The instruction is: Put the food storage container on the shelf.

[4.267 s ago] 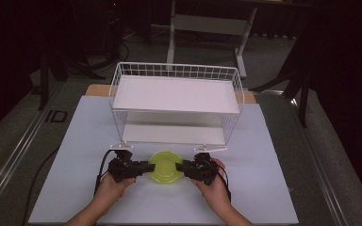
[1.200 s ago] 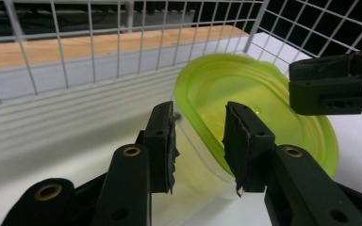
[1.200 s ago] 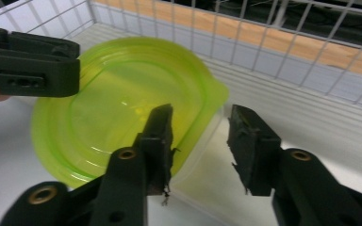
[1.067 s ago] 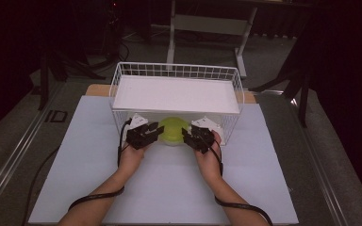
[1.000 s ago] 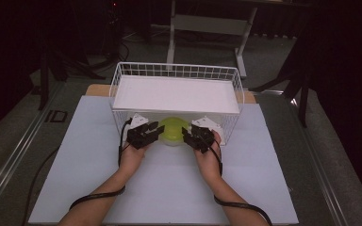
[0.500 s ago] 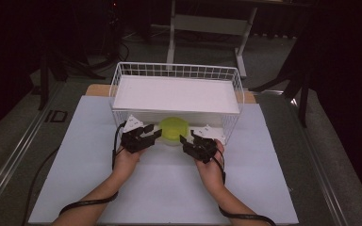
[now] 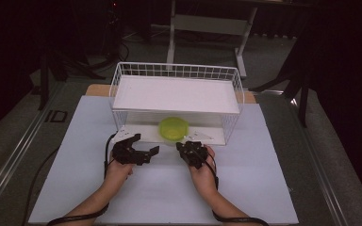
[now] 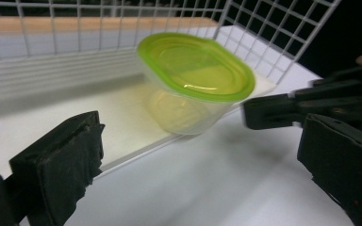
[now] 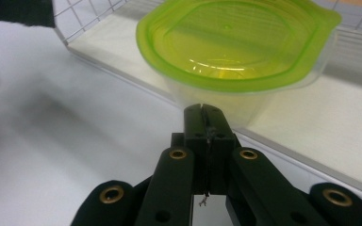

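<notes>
At left, the left gripper (image 7: 147, 151) is held over the white table (image 7: 75, 141), its jaws spread wide after just opening, with nothing between them. At centre, a clear container with a green lid (image 7: 173, 127) is seen resting on the lower shelf of the white wire rack (image 7: 122, 75), near its front edge. At right, the right gripper (image 7: 185, 147) is held just before the container, its jaws just pressed together on nothing.

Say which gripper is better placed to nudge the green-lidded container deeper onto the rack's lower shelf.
Right, probably. The right gripper is shut, its tip just short of the container: a ready pusher. The left gripper is open and points sideways in front of the rack.
</notes>
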Motion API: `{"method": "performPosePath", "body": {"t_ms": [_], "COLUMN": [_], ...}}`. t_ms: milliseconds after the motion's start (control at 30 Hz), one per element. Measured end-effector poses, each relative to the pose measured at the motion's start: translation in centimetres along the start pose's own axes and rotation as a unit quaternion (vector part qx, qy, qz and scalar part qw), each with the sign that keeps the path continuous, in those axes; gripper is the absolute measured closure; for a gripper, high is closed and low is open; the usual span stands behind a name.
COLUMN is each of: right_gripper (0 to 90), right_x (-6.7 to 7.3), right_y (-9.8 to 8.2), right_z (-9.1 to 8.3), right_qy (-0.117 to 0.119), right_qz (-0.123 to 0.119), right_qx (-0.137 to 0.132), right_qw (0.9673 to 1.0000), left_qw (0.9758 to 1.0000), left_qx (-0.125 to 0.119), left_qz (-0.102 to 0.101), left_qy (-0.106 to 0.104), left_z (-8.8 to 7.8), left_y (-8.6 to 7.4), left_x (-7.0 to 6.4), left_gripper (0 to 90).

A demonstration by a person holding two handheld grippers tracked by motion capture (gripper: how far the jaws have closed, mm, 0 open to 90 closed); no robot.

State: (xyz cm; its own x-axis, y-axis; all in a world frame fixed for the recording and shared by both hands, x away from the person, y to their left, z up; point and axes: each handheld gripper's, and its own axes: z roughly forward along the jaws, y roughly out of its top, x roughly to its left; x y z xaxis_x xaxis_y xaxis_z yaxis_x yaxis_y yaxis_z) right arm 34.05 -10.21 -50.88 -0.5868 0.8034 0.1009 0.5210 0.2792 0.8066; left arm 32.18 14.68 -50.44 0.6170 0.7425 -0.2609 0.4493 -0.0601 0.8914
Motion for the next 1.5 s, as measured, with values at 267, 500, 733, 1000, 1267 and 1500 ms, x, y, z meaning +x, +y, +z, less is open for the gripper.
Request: {"method": "performPosePath", "body": {"t_ms": [267,500,733,1000,1267,1500], "right_gripper": [89.9,89.8,89.7,87.4,83.2,79.0], "right_x": [0.0,-0.6,-1.0,-1.4,-0.9,-0.2], "right_y": [0.5,1.2,1.9,2.5,2.4,1.7], "right_z": [1.7,2.8,3.8,4.6,3.4,1.3], "right_qy": [-0.004,-0.008,-0.018,-0.031,-0.015,0.011], "right_qz": [0.006,0.026,0.032,0.036,0.031,0.023], "right_qx": [0.001,-0.004,-0.006,-0.006,-0.012,-0.015], "right_qw": [1.0000,0.9996,0.9993,0.9989,0.9993,0.9996], "left_qw": [0.9993,0.9989,0.9983,0.9975,0.9973,0.9958], "left_qx": [-0.017,-0.034,-0.043,-0.046,-0.045,-0.044], "left_qz": [0.032,0.030,0.036,0.051,0.050,0.059], "left_qy": [-0.005,-0.012,-0.016,-0.014,-0.031,-0.054], "left_z": [-0.2,-0.6,-0.9,-0.8,-0.8,-1.3], "left_y": [-0.4,-0.2,0.0,0.0,0.1,0.6], "left_x": [0.0,-0.2,-0.2,-0.7,-0.9,-1.5], "left_gripper": [1.7,1.7,1.7,1.7,1.7,1.7]}}
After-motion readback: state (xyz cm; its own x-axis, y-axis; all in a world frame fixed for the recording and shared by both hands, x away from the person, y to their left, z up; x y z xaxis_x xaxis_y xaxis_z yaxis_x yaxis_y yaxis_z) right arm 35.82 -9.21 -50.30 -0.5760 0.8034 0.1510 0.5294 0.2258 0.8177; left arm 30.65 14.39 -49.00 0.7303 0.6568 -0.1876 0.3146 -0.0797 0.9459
